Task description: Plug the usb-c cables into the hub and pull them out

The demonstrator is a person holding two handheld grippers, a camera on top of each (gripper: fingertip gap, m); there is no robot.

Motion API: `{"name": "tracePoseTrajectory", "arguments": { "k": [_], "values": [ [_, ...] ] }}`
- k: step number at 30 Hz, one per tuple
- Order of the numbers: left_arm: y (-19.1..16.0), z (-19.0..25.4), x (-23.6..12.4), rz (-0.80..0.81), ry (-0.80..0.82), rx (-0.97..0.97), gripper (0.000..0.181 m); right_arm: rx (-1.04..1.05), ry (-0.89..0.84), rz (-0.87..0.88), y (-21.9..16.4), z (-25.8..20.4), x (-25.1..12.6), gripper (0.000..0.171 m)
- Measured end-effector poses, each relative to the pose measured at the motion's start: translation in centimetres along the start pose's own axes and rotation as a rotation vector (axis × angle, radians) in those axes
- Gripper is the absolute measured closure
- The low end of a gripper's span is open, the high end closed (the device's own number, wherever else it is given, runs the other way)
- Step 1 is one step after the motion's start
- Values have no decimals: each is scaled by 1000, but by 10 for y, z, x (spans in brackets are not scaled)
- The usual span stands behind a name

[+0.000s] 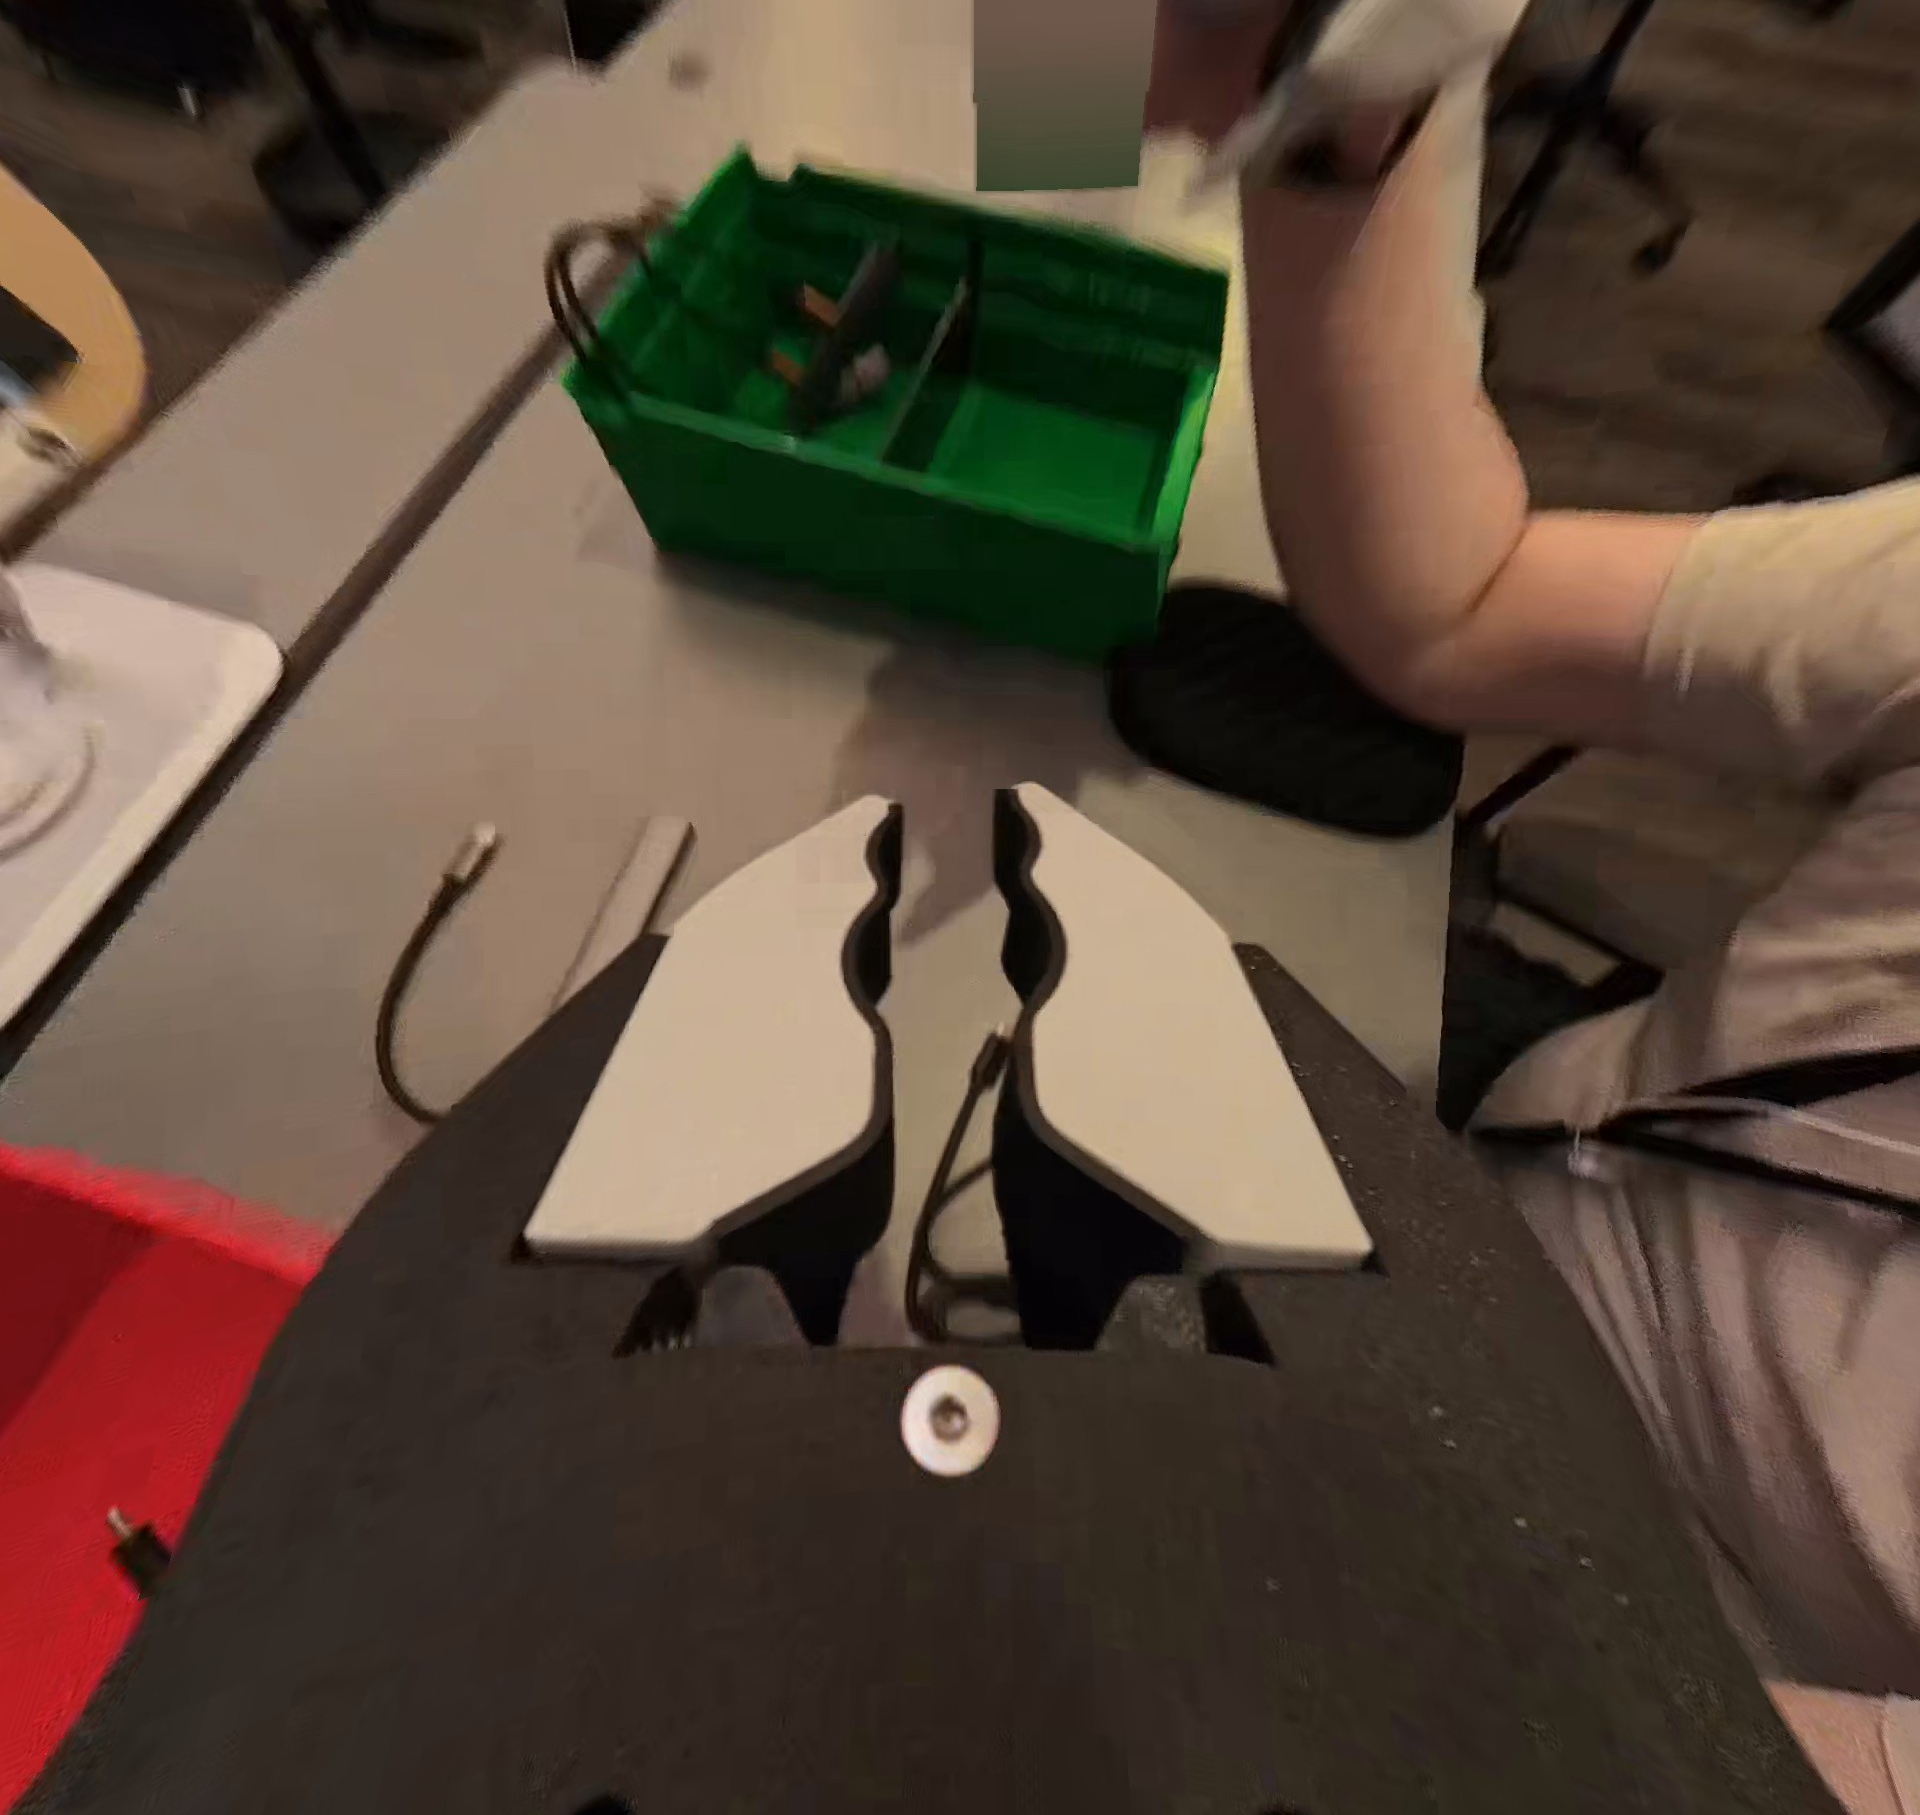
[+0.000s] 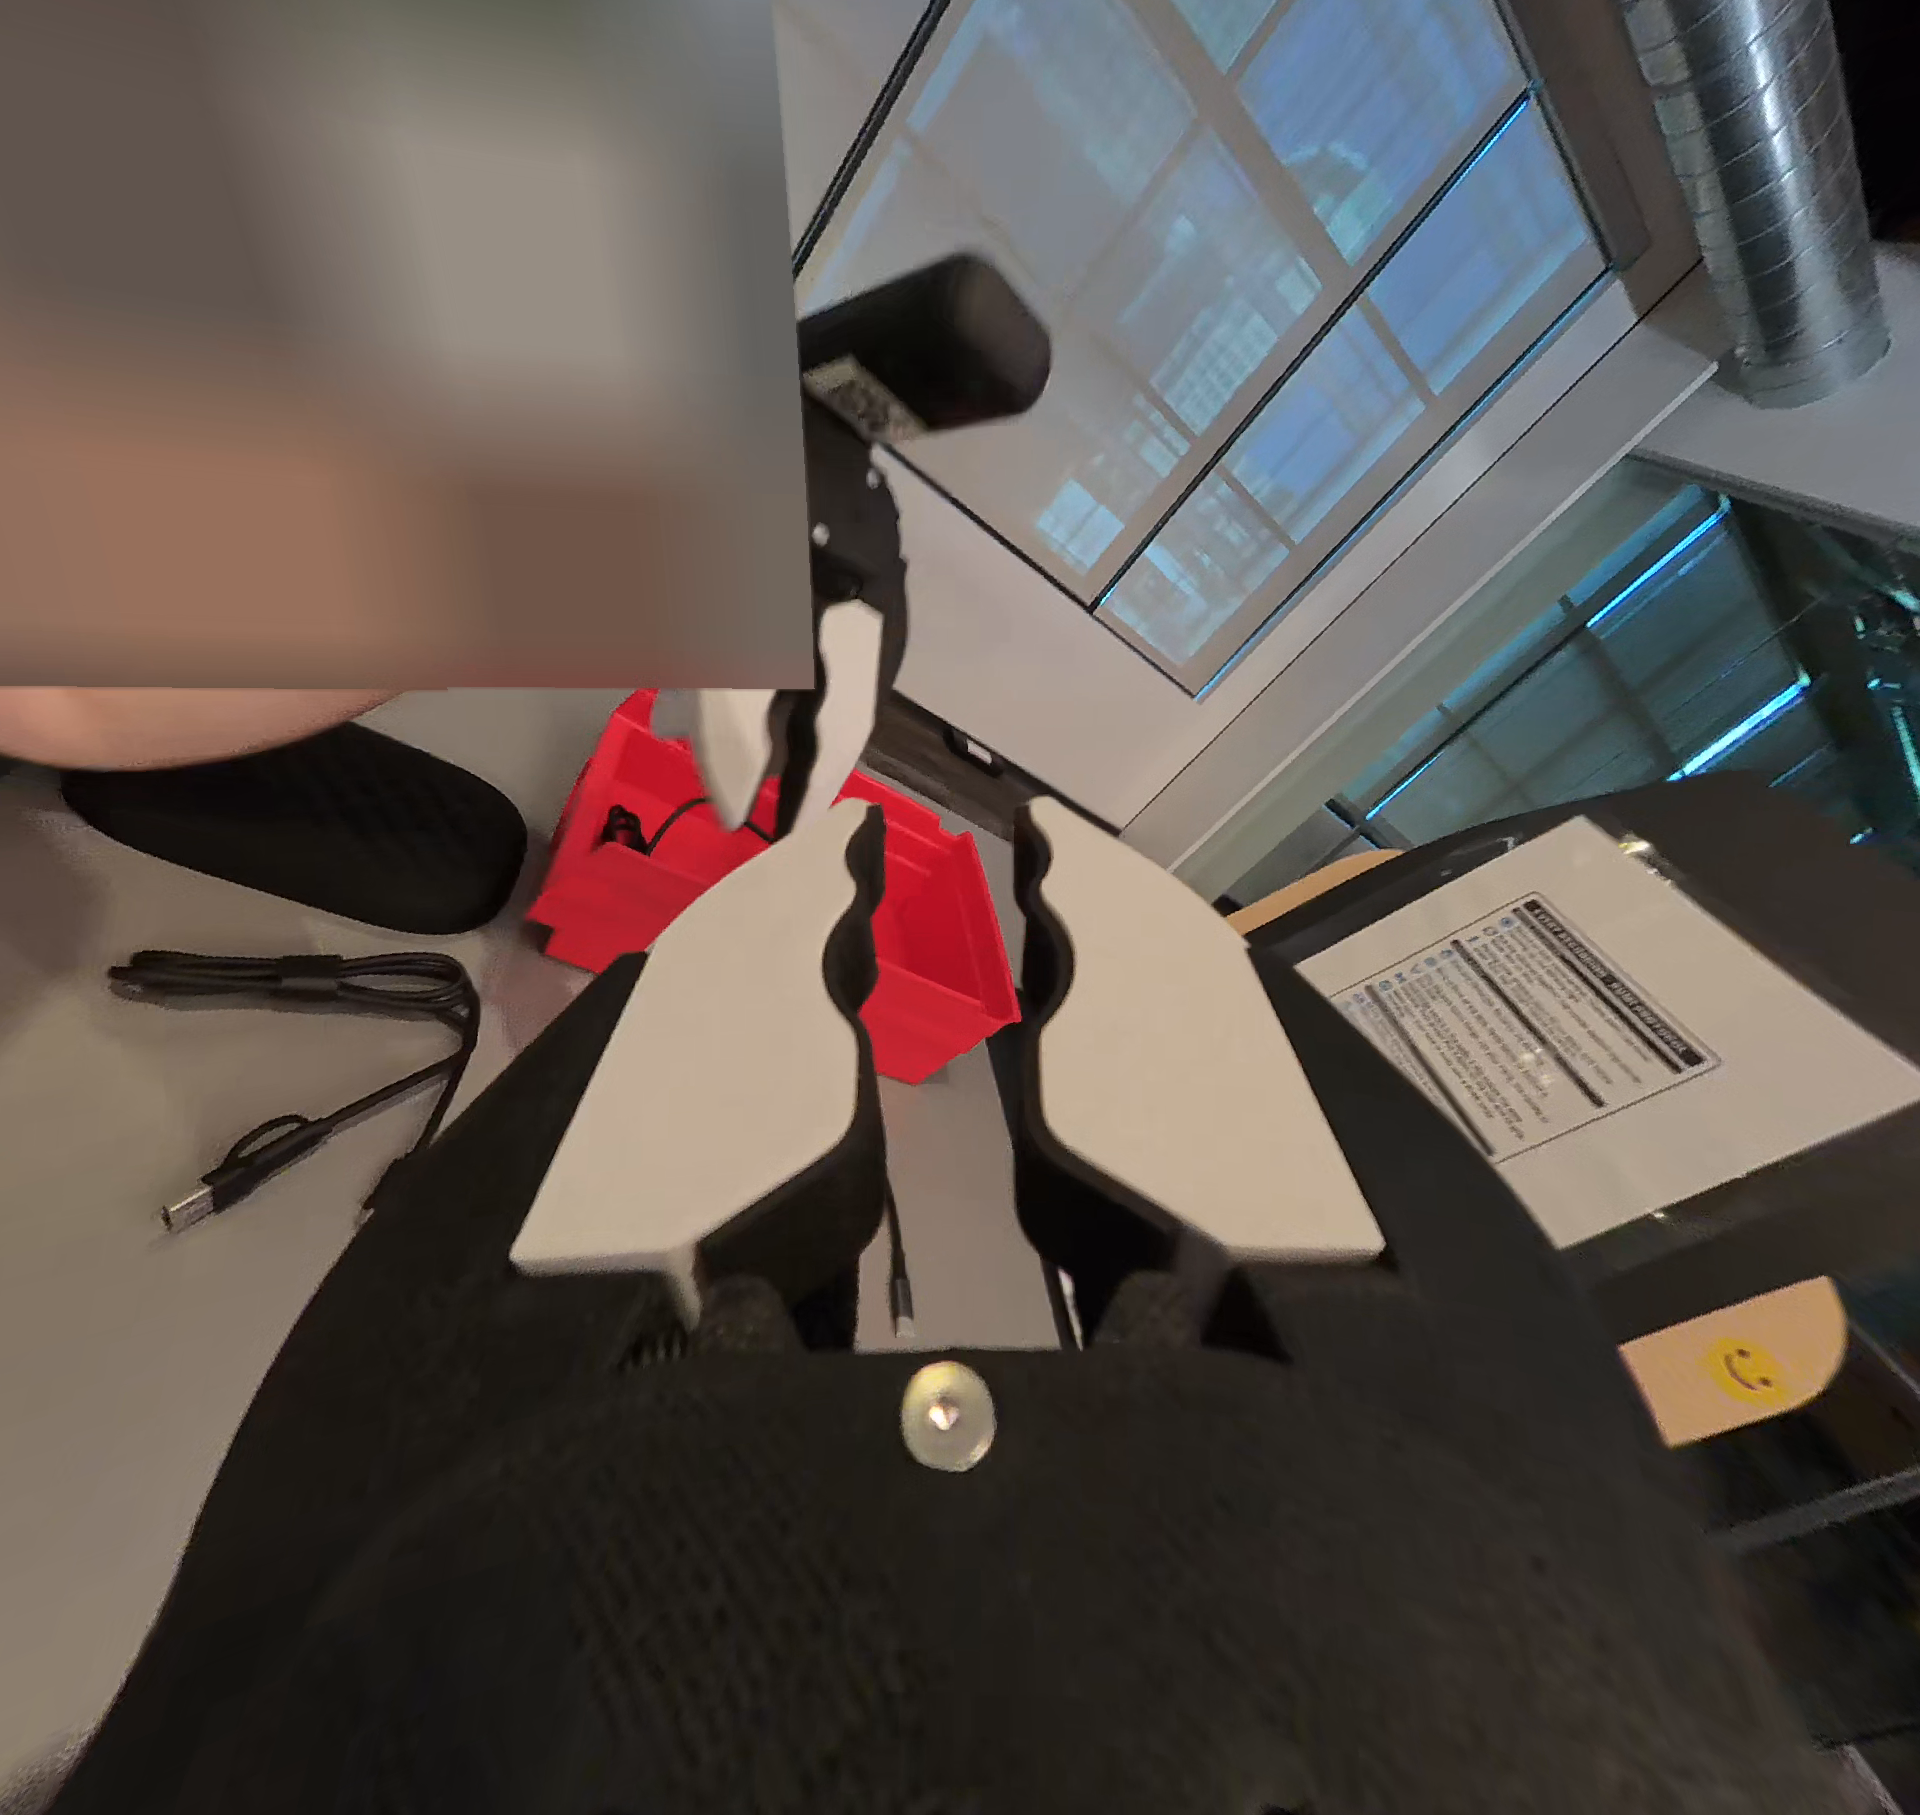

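Observation:
My left gripper (image 1: 948, 809) is open and empty, held above the grey table (image 1: 520, 726). A short black cable with a metal plug (image 1: 982, 1069) lies on the table under its fingers. A second short black cable (image 1: 416, 976) lies to the left, beside a thin silver bar (image 1: 644, 882) that may be the hub. My right gripper (image 2: 945, 820) is open and empty, raised and tilted. A cable plug (image 2: 899, 1277) shows below, between its fingers. A bundled black cable (image 2: 312, 986) with a USB plug lies at the left. The left gripper (image 2: 790, 757) shows beyond, over the red bin (image 2: 935, 976).
A green divided bin (image 1: 904, 394) holding cables and small parts stands at mid table. A black zip case (image 1: 1278, 705) lies to its right, under a person's arm (image 1: 1403, 518). The red bin (image 1: 104, 1350) holds a cable. A printed sheet (image 2: 1507, 1038) lies at the right.

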State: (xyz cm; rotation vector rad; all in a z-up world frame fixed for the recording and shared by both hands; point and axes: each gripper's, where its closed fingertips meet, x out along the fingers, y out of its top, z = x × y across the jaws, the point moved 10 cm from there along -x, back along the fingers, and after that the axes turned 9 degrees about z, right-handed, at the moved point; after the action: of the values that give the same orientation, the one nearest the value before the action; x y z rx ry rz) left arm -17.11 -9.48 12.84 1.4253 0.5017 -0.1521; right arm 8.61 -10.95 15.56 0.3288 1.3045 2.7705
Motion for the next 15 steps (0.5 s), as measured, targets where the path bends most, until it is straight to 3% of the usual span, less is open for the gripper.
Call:
{"name": "tracePoseTrajectory", "arguments": {
  "k": [1,5,9,15],
  "values": [
    [-5,5,7,-78,-6,12,161,-7,-2,18,6,0,-6,147],
    [-50,26,42,-276,-73,77,160,-37,-15,96,27,-1,-30,147],
    [-111,28,78,-438,18,224,157,-66,-37,145,40,-3,-45,147],
    [-154,14,109,-644,-14,110,150,-77,-47,154,44,-4,-54,147]
  ]
}}
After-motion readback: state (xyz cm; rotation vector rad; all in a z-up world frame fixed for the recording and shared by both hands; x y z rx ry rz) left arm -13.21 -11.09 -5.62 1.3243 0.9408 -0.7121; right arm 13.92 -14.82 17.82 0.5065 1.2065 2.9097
